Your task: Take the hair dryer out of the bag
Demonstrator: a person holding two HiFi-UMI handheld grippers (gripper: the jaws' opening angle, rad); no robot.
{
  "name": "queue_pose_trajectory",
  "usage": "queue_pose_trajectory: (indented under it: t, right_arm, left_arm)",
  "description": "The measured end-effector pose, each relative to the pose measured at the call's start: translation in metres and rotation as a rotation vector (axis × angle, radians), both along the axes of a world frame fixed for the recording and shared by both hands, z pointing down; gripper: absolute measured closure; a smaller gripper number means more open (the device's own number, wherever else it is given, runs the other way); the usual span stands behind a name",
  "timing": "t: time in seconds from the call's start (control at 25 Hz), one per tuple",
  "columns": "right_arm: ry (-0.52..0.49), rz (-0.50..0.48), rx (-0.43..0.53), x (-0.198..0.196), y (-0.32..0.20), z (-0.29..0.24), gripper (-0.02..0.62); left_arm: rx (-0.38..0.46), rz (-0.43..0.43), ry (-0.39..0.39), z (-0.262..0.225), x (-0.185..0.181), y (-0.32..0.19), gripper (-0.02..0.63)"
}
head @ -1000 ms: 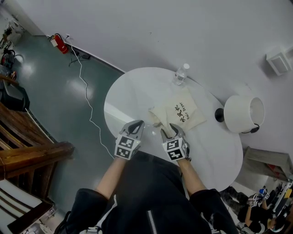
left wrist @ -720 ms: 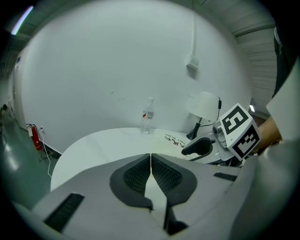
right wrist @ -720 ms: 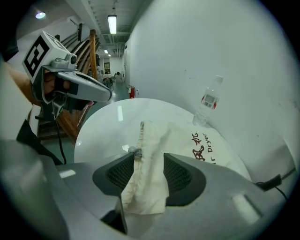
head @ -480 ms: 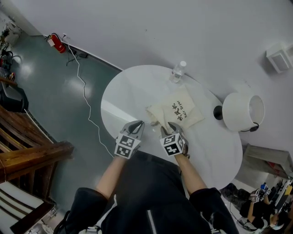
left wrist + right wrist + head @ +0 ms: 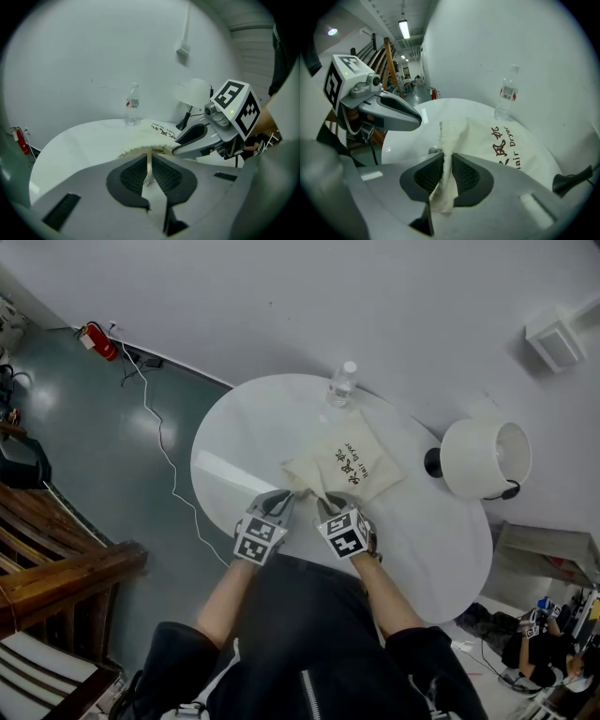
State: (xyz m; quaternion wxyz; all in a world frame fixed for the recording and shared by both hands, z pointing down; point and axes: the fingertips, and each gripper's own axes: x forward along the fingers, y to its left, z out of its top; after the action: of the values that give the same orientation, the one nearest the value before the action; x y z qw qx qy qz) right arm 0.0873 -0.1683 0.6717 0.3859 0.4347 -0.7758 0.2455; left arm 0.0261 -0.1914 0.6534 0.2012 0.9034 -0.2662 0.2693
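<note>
A cream cloth bag [image 5: 345, 463] with dark print lies on the round white table [image 5: 244, 432]; the hair dryer is hidden inside it. Both grippers meet at the bag's near edge. My left gripper [image 5: 284, 502] is shut on a thin strip of the bag's edge [image 5: 149, 161], which stands upright between its pads. Just to its right, the jaws of my right gripper [image 5: 325, 507] are closing on a bunched fold of the bag's mouth [image 5: 445, 171], and the pads press on the cloth. The printed side of the bag [image 5: 501, 147] faces up.
A clear water bottle [image 5: 342, 385] stands at the table's far edge behind the bag. A white lamp shade [image 5: 483, 457] on a dark base sits at the right. A red fire extinguisher [image 5: 96, 339] and a white cable lie on the floor at the left.
The right gripper's jaws have come together from wide open onto the bag's mouth. The left gripper has shifted closer to the bag's edge, still shut.
</note>
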Motion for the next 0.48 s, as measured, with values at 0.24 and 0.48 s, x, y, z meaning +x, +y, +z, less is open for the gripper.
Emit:
queue_pose_trajectory:
  t: [0.24, 0.48]
  right_arm:
    - [-0.103, 0.055, -0.025, 0.006, -0.001, -0.010, 0.545]
    - [-0.132, 0.036, -0.028, 0.006, -0.003, -0.015, 0.546]
  left_arm:
    - [-0.027, 0.056, -0.021, 0.010, 0.016, 0.001, 0.530]
    - [-0.042, 0.116, -0.066, 0.023, 0.031, 0.004, 0.480]
